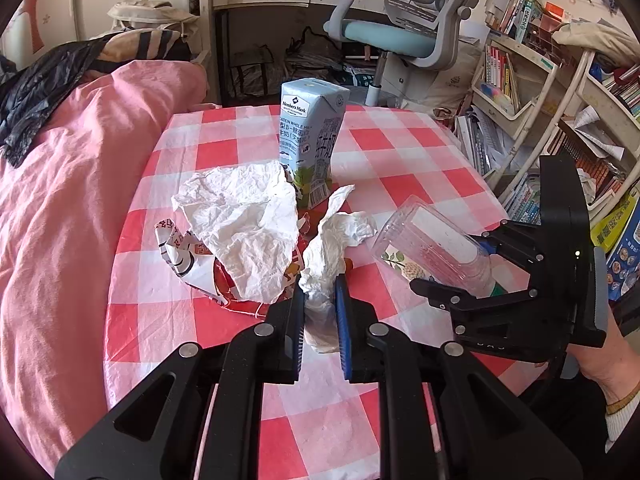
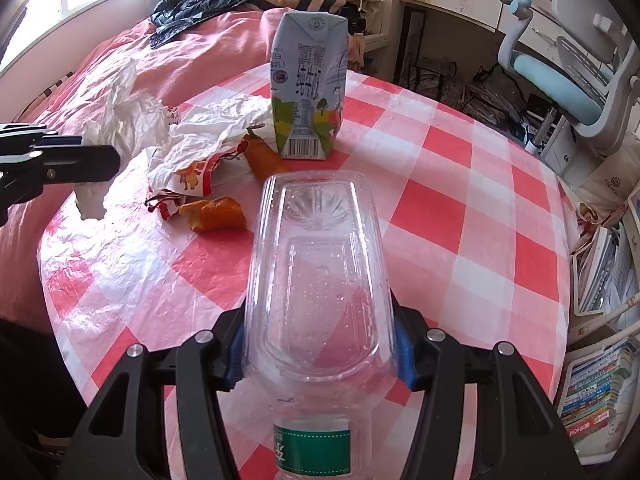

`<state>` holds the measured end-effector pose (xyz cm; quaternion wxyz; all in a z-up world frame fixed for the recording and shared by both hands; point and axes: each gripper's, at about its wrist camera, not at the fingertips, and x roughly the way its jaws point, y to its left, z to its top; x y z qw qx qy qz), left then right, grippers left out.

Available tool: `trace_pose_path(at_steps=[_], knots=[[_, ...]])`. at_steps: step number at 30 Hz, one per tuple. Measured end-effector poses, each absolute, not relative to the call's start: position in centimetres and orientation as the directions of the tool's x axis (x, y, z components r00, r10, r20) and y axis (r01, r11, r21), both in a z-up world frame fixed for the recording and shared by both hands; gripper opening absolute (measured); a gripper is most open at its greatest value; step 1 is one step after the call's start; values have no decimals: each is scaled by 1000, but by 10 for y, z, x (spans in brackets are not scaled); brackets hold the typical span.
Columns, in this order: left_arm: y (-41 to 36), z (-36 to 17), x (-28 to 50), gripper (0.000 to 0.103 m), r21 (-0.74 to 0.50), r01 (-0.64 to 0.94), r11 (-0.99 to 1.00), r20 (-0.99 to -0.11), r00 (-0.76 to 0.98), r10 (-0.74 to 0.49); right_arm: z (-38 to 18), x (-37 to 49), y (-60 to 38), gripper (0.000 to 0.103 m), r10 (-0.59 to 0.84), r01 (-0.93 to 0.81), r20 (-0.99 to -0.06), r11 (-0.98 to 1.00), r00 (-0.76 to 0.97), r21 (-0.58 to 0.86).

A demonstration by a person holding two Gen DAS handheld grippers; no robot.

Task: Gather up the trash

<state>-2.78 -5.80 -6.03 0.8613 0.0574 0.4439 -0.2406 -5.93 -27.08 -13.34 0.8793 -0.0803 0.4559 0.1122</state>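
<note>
My left gripper (image 1: 320, 286) is shut on a crumpled white tissue (image 1: 334, 240), held just above the checked table; it also shows in the right wrist view (image 2: 124, 120). My right gripper (image 2: 320, 344) is shut on a clear plastic bottle (image 2: 316, 264) with a green label, pointing base forward; it shows in the left wrist view (image 1: 434, 246) at the right. On the table lie a crumpled white wrapper (image 1: 244, 220) with red print, orange peels (image 2: 218, 214) and an upright blue milk carton (image 1: 312, 140).
The red-and-white checked table (image 2: 460, 208) stands beside a bed with a pink cover (image 1: 60, 200). A black plastic bag (image 2: 208, 0) lies on the bed. A desk chair (image 1: 400, 32) and bookshelves (image 1: 560, 100) stand behind the table.
</note>
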Motion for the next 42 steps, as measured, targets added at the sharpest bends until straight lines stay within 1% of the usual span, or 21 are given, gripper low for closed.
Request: trace_pose_path(at_steps=[42], knots=[[-56, -57, -25, 13, -111, 462, 880, -790, 496, -360, -134, -60, -267, 56, 126, -279, -818, 959, 561, -44]])
